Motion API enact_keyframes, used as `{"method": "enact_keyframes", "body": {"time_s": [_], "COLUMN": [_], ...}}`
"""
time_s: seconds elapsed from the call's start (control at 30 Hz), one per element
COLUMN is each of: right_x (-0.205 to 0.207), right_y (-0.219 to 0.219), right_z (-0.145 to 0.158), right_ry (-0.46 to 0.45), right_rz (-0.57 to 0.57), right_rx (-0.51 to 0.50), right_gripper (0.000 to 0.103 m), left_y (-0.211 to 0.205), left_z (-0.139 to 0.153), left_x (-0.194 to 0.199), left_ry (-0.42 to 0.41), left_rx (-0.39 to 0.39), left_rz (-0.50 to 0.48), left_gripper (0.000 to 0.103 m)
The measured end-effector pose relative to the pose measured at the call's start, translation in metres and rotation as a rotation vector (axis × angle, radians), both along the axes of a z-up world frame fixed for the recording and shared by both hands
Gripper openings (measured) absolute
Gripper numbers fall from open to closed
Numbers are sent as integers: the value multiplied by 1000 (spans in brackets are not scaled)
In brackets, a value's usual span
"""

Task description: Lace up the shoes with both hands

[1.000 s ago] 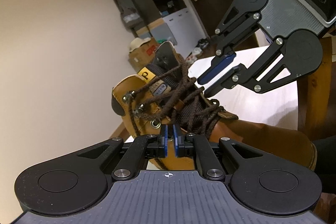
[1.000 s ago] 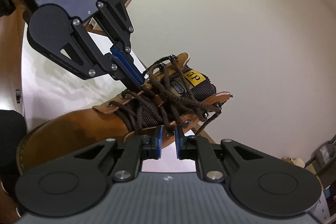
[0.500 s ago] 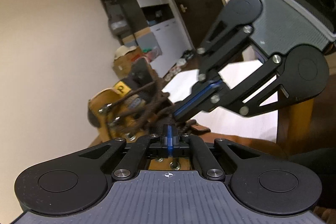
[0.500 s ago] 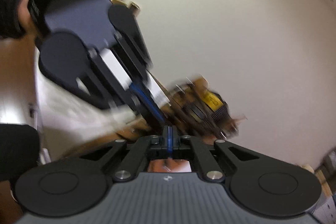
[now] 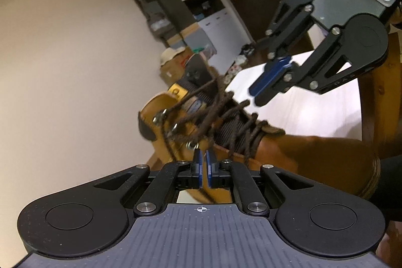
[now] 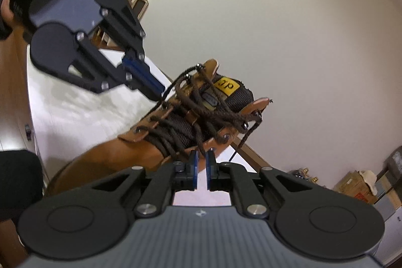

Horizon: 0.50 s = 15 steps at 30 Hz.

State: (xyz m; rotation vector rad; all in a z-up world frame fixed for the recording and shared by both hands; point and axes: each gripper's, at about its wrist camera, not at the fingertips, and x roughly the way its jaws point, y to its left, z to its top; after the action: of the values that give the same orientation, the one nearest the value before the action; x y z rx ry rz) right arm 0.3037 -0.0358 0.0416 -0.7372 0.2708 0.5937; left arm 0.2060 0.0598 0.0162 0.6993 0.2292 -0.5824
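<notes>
tan leather boot, dark brown laces, yellow tongue tag, white table

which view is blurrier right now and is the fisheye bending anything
Left wrist view: the boot and laces are smeared with motion blur, the left gripper sharp; ceiling edge bows. Right wrist view: crisper laces, slight blur on the left gripper; the wall corner curves hard.
</notes>
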Motion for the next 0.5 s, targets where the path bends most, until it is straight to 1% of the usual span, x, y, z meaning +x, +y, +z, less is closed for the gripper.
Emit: {"method": "enact_keyframes", "body": {"time_s": [0.07,0.13,0.17,0.23,0.3,0.37,0.4,0.47,0.5], "right_x": [3,3,3,3,3,4,5,3,1], "right_y": [2,5,5,5,2,-1,-3,-5,-6], "right_z": [1,4,7,16,23,30,31,30,26], "right_ry": [-2,-12,-24,-57,-80,-100,-96,-90,-90], "right_rz": [13,21,24,29,21,3,1,2,1], "right_rx": [1,1,11,45,85,125,126,117,99], "right_gripper": [6,6,6,6,6,6,6,6,7], "left_y": [-3,-4,-3,0,2,2,1,-1,-3], "left_z": [3,10,13,22,26,25,22,18,14], "left_x": [1,0,-1,-4,-2,0,0,-1,-2], "left_ry": [-11,-47,-62,-100,-109,-107,-100,-88,-78], "left_rx": [-13,-44,-53,-97,-113,-93,-70,-47,-24], "left_rz": [-2,6,13,30,42,49,45,31,17], "left_gripper": [6,6,6,6,6,6,6,6,6]}}
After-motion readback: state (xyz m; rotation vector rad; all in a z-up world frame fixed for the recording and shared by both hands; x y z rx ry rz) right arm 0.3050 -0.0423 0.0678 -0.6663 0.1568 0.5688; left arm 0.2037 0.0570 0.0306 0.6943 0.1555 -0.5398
